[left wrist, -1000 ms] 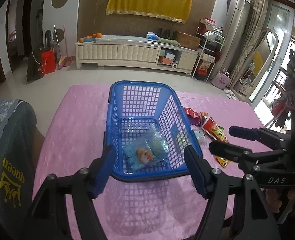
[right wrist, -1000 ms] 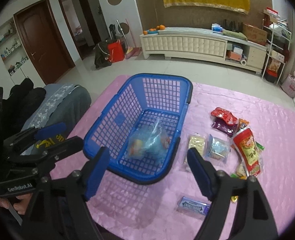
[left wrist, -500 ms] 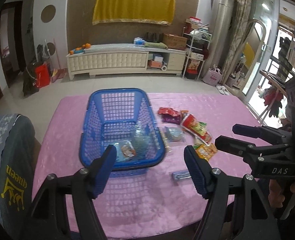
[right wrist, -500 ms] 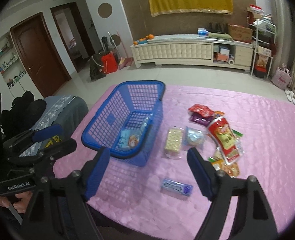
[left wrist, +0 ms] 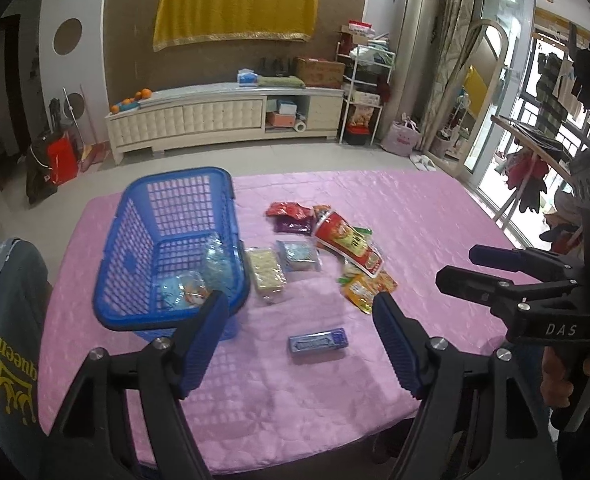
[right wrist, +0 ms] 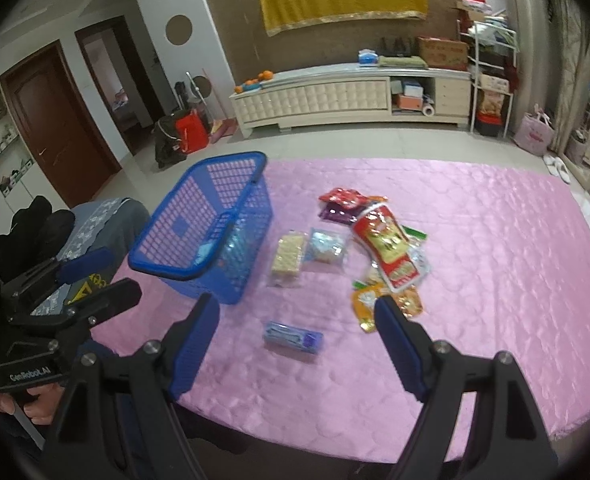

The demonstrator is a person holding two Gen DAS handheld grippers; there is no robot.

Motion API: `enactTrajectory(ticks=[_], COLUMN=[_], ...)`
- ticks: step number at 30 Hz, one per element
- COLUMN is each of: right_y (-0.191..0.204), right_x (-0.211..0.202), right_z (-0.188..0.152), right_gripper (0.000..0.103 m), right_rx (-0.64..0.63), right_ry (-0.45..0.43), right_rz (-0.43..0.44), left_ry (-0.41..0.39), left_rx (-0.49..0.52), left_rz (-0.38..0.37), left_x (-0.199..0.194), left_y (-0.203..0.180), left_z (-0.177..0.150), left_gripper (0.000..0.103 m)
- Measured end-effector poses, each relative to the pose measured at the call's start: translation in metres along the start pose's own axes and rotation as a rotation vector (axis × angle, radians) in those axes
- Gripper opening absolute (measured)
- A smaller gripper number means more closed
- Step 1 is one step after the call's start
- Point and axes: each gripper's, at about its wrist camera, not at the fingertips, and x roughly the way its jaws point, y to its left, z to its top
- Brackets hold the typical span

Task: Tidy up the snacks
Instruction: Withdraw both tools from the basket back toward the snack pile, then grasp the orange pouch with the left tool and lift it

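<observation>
With both claws, left (left wrist: pixel 299 312) and right (right wrist: pixel 297 316), held apart and empty, the flat blue pack (right wrist: pixel 293 338) near the bench's front edge could be pushed off rather than gripped.

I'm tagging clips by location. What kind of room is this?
Most likely a home living room: a long TV cabinet along the wall, a tall standing air conditioner, and a clothes drying rack by the window.
</observation>
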Motion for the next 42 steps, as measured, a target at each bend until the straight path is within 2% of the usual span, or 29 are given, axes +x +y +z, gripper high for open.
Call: enactTrajectory(ticks=[8,20,29,38,42], right_y=[-0.039,-0.092,-0.125,-0.148,-0.155], right_x=[0.01,0.047,0.077,0.103,0.111], right_z=[-0.011,-0.031,-0.042,-0.041,-0.043], right_gripper=[0.083,0.083,0.083,0.083,0.083], right_rx=[0.045,0.076,0.108,0.092,0.082], right_ry=[0.029,0.088,0.129,0.129,0.13], right_rz=[-0.009,-0.066,-0.081,-0.109,-0.138], left_ry=[0.044,0.172,0.244,0.309,0.322], left_rx=[0.0,0.049,0.165,0.308,0.361], left_rz=[-0.013,-0.032,-0.092,-0.143,-0.143], left_x=[0.027,0.102,0.156,0.209,0.23], left_y=[-0.025,-0.055,-0.081,-0.103,-0.11], left_z=[0.002,-0.009,-0.02,-0.024,-0.021], left_gripper=[0.073,0.073,0.073,0.073,0.073])
